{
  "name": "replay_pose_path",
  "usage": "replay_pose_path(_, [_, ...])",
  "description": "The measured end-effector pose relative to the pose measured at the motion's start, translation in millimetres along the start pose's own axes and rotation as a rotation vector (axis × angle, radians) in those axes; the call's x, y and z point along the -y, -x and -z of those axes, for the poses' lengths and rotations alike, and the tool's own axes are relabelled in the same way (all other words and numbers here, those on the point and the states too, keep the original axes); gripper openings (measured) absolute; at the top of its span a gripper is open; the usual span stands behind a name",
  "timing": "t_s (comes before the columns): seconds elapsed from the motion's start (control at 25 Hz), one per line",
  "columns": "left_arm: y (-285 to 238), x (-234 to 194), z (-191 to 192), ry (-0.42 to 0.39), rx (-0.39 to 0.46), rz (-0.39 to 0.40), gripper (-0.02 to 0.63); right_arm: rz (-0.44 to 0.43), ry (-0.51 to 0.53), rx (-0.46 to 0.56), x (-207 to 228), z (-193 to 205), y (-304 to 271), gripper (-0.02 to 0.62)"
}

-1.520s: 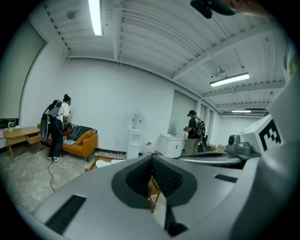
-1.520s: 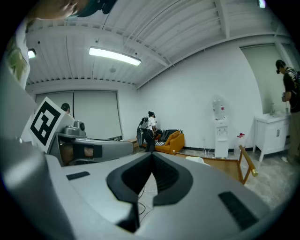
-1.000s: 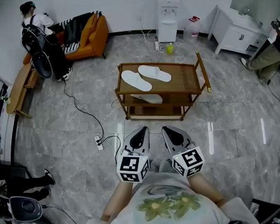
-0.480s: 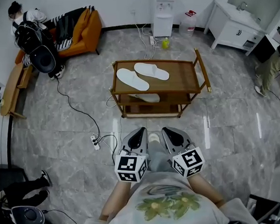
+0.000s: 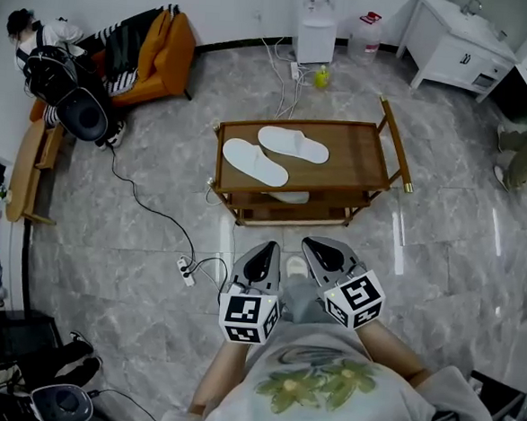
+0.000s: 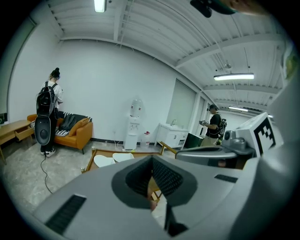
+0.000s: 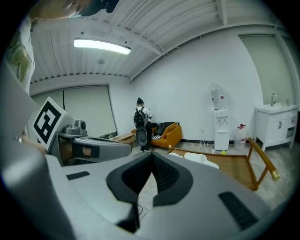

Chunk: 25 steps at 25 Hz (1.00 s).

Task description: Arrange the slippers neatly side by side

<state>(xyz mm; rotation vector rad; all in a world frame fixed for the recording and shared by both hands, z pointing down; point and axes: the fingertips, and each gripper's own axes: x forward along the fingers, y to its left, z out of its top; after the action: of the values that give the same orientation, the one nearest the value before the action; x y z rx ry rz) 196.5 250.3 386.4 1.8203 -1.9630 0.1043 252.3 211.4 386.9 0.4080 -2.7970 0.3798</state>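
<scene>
Two white slippers lie on the top of a low wooden cart [image 5: 357, 153]. The nearer slipper [image 5: 254, 161] lies at a slant; the farther slipper [image 5: 292, 144] is just behind it and angled differently. They are close together but not parallel. A third white slipper [image 5: 289, 196] shows on the shelf below. My left gripper [image 5: 265, 248] and right gripper [image 5: 319, 247] are held side by side near my body, well short of the cart, both shut and empty. The left gripper view shows the slippers [image 6: 104, 160] beyond the shut jaws; the right gripper view shows them [image 7: 205, 159] too.
A power strip [image 5: 186, 269] with cables lies on the marble floor left of my grippers. An orange sofa [image 5: 162, 54], a person with a backpack [image 5: 54, 55] and a wooden bench [image 5: 28, 171] are at the left. A water dispenser [image 5: 317, 24] and a white cabinet [image 5: 454, 52] stand at the back.
The head view has shifted a little, so the cart sits slightly lower and to the right. Both grippers stay shut in the same place. The person at the far right has mostly left the frame.
</scene>
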Motion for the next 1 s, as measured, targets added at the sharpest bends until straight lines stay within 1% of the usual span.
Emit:
replay_pose_path(0.16, [-28,-14,-14,0.002,0.000,-0.017,0.015,-0.020,0.003,-0.002,22,-13,-24,0.006])
replay_pose_path(0.4, [-57,-31,-35,0.005,0.022,-0.073,0.015,-0.064,0.017,0.000,51,-29,-49,0.006])
replay_pose_path(0.64, [-67,-44,-38,0.026,0.032,-0.145,0.015,-0.109,0.035,0.002,68,-34,-65,0.006])
replay_pose_path(1.0, [-76,-54,-34,0.039,0.002,-0.179,0.015,-0.128,0.007,-0.017,81,-26,-77,0.006])
